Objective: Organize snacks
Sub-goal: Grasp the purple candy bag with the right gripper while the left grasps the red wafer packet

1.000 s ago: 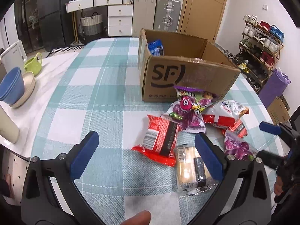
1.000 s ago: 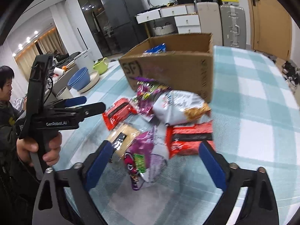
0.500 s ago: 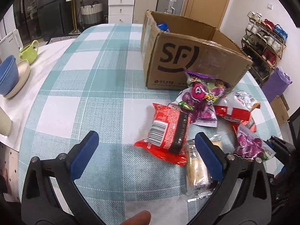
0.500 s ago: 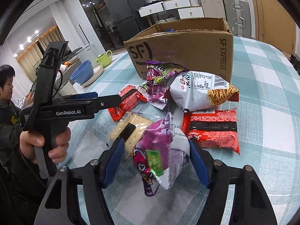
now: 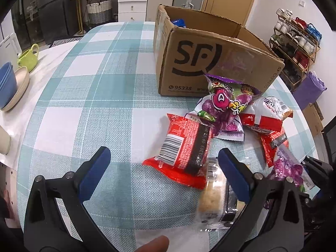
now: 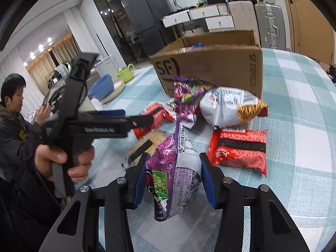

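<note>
The right tool (image 6: 173,178) had just been squeezed in on a purple snack bag (image 6: 175,168), both blue pads pressed into its sides, out in front of the cardboard box (image 6: 210,67) on the checked tabletop (image 6: 294,109). The left tool (image 5: 163,168) was kept wide with nothing pinched, hung over a red packet (image 5: 184,147) and a clear-wrapped cracker pack (image 5: 212,197) nearer than the box. More snack bags were piled right against the box front, and something blue (image 5: 178,23) was seen inside it.
</note>
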`<state>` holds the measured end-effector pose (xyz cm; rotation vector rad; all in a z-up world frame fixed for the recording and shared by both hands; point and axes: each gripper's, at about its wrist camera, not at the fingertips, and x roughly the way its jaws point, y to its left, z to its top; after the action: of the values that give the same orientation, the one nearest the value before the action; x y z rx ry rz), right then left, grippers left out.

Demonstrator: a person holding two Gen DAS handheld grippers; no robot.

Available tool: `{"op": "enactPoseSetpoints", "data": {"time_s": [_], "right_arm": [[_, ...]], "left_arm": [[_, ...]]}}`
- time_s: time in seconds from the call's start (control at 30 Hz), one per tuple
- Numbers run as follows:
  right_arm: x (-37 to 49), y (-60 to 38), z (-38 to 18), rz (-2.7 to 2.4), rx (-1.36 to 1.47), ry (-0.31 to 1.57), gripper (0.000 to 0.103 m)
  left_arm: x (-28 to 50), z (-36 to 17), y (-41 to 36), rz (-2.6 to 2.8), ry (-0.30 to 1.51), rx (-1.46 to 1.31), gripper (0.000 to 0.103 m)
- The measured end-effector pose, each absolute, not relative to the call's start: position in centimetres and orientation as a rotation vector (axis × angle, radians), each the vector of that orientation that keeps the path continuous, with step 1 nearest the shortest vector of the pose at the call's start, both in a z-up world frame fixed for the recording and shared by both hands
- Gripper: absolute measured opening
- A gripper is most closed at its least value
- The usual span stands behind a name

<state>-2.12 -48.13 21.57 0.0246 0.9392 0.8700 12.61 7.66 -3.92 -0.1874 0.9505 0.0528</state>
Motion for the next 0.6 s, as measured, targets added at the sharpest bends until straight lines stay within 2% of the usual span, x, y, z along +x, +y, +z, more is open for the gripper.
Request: {"op": "enactPoseSetpoints", "data": {"time_s": [0.27, 0.33, 0.53, 0.57, 0.6], "right_arm": [[-2.0, -49.9, 23.9, 0.827, 0.049, 0.857, 0.047], [-1.9, -50.4, 24.2, 0.808, 0.056, 0.848, 0.047], [-0.8, -51.7, 24.6, 0.756, 0.074, 0.834, 0.047], [-0.7, -51.8, 24.6, 0.752, 0.077, 0.835, 0.047], [-0.6, -52.0, 24.6, 0.746, 0.082, 0.832, 0.047]], "left_arm": [[13.7, -4.5, 7.5, 0.062, 0.970, -0.158, 0.101], [14.0, -4.7, 7.5, 0.053, 0.974, -0.150, 0.096], [14.6, -5.0, 6.8, -0.020, 0.974, -0.136, 0.064], [14.5, -5.0, 6.6, -0.049, 0.966, -0.136, 0.049], [14.4, -4.9, 6.5, -0.060, 0.958, -0.136, 0.042]]}}
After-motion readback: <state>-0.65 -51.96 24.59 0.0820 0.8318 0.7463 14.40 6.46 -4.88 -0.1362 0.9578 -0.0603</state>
